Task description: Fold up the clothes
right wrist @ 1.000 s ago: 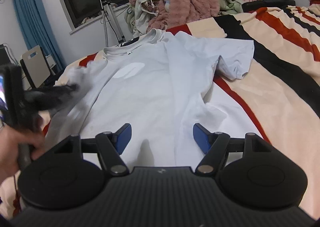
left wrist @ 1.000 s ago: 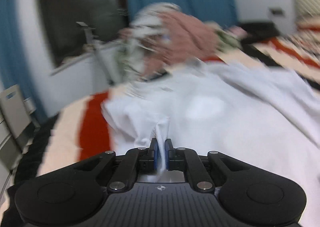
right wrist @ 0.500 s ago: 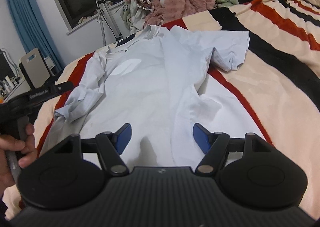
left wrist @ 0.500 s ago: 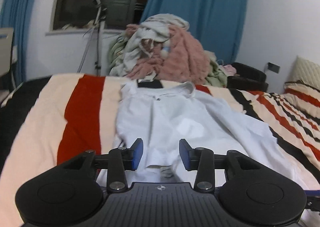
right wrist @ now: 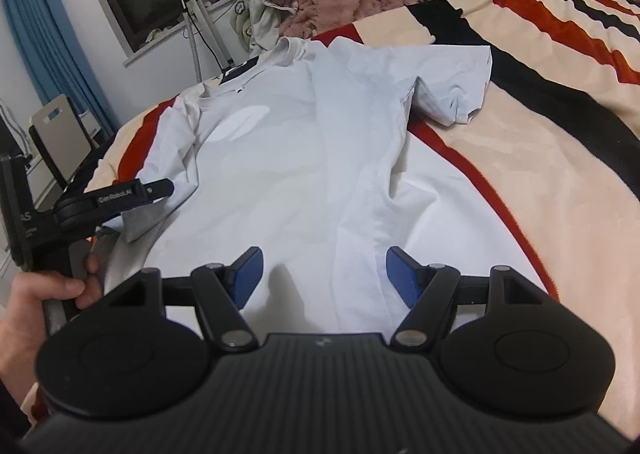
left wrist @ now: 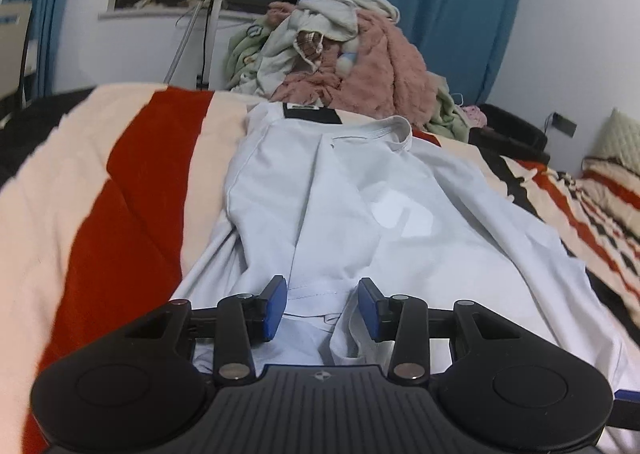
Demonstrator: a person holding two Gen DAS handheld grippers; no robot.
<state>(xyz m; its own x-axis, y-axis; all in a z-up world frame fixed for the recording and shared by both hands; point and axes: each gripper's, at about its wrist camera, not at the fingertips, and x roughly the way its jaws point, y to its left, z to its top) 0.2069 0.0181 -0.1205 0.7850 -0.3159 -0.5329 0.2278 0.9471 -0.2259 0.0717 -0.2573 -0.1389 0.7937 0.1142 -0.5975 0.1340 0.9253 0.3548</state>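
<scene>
White T-shirt (right wrist: 288, 174) on the striped bed (right wrist: 540, 182), left sleeve folded in
Both the left gripper (left wrist: 322, 308) and right gripper (right wrist: 321, 274) hover spread, holding nothing; the right sleeve (right wrist: 452, 82) looks due next

Two black ribbed claw bodies with silver pivot screws, round side discs and blue pads (left wrist: 276, 308)

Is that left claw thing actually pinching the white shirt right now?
No, the left gripper is open, its two blue pads standing apart over the white shirt with no cloth clamped between them.
</scene>
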